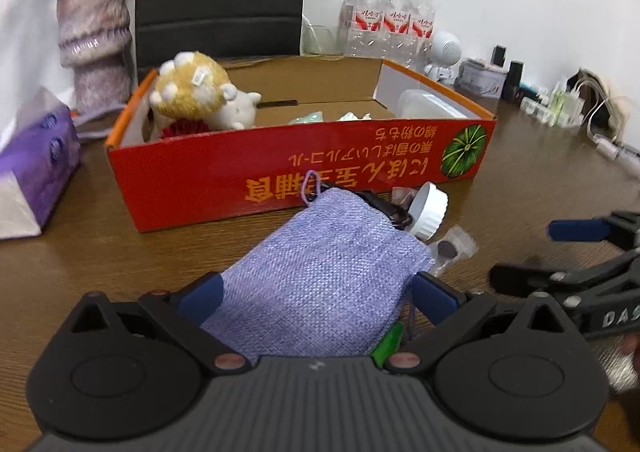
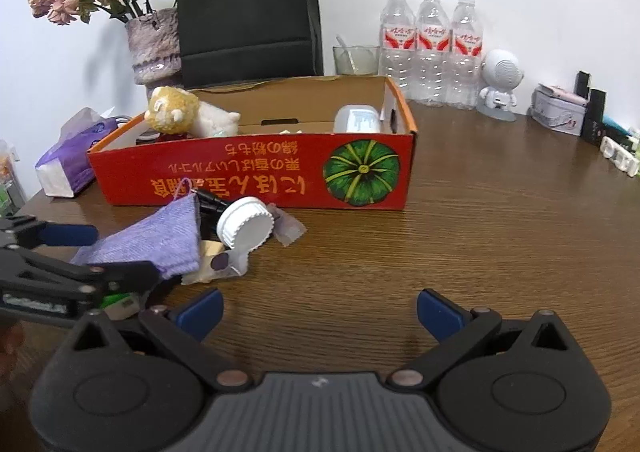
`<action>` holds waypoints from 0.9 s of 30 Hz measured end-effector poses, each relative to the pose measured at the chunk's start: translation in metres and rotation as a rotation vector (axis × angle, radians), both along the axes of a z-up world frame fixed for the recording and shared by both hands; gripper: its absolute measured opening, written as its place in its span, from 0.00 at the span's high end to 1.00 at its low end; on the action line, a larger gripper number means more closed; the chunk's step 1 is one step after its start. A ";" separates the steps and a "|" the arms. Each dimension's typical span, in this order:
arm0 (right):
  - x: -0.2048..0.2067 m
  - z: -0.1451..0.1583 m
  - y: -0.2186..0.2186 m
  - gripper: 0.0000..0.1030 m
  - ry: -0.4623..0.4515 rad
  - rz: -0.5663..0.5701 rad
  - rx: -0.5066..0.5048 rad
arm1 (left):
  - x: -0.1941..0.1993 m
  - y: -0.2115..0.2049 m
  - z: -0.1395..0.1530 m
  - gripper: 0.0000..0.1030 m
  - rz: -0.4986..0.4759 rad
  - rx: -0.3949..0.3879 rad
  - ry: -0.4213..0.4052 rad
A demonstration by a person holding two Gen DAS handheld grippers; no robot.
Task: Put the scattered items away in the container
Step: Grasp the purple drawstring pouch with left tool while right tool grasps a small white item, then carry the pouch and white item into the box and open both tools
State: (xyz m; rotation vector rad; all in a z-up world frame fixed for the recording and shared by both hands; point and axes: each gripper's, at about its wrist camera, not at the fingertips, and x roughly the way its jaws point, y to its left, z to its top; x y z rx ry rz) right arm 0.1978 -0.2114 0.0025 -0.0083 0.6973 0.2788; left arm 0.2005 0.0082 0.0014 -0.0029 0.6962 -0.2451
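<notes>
Lower centre of the left-wrist view, the left gripper (image 1: 316, 298) straddles the purple pouch (image 1: 320, 276), jaws wide, unclamped. Closing could snag the green item (image 1: 387, 344) beneath. Right gripper (image 2: 318, 310) gapes empty.

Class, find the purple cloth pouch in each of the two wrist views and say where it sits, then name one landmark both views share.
Left wrist view: the purple cloth pouch fills the lower centre, lying between the left gripper's blue fingers.
Right wrist view: the pouch lies at left of centre, before the box.
Shared landmark: the red cardboard box with the green pumpkin picture.
</notes>
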 end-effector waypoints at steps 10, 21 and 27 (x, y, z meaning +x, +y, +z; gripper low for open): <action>0.009 -0.001 0.038 0.02 -0.032 0.088 -0.009 | -0.003 0.035 0.005 0.91 0.044 -0.140 0.007; -0.001 0.000 0.049 0.89 -0.042 0.140 -0.002 | -0.015 0.054 0.013 0.91 0.099 -0.205 -0.035; -0.009 0.005 0.039 0.94 -0.073 0.114 0.035 | -0.031 0.059 0.022 0.91 0.135 -0.207 -0.101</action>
